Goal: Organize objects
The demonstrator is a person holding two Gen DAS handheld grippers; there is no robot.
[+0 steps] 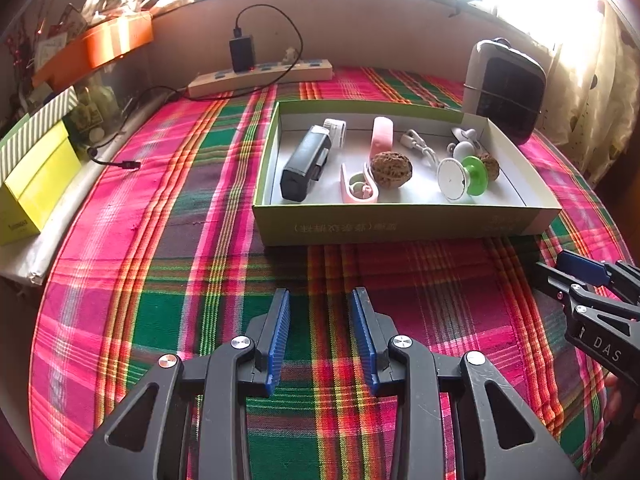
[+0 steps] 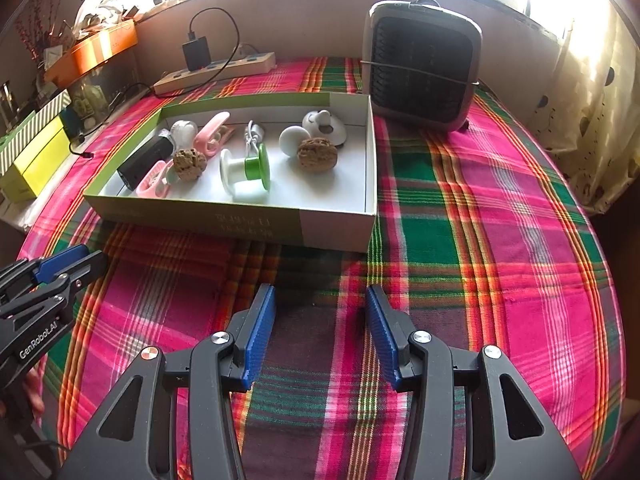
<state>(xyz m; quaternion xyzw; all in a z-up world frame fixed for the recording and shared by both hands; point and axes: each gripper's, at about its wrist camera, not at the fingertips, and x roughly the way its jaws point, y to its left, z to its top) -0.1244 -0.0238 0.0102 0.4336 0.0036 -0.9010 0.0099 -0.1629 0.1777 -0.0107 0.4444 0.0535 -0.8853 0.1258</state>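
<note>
left gripper (image 1: 320, 300) and right gripper (image 2: 321, 296): jaws apart, empty, above plaid cloth (image 1: 160, 280); box (image 1: 400, 220) ahead holds two walnuts (image 1: 391, 169).

Your box (image 1: 400, 222): shallow green-sided cardboard tray, open, flat on the plaid tabletop | inside: two walnuts (image 1: 391, 169), black rectangular device (image 1: 306, 164) at left, pink clips (image 1: 359, 189), green-and-white spool (image 1: 460, 176) on its side, white pieces behind.

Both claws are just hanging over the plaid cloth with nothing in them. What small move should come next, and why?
Probably ease the right gripper forward over the shallow green-and-white cardboard box toward the wrinkled brown walnut nearest it: both grippers are open and empty, and everything lies in that box.
</note>
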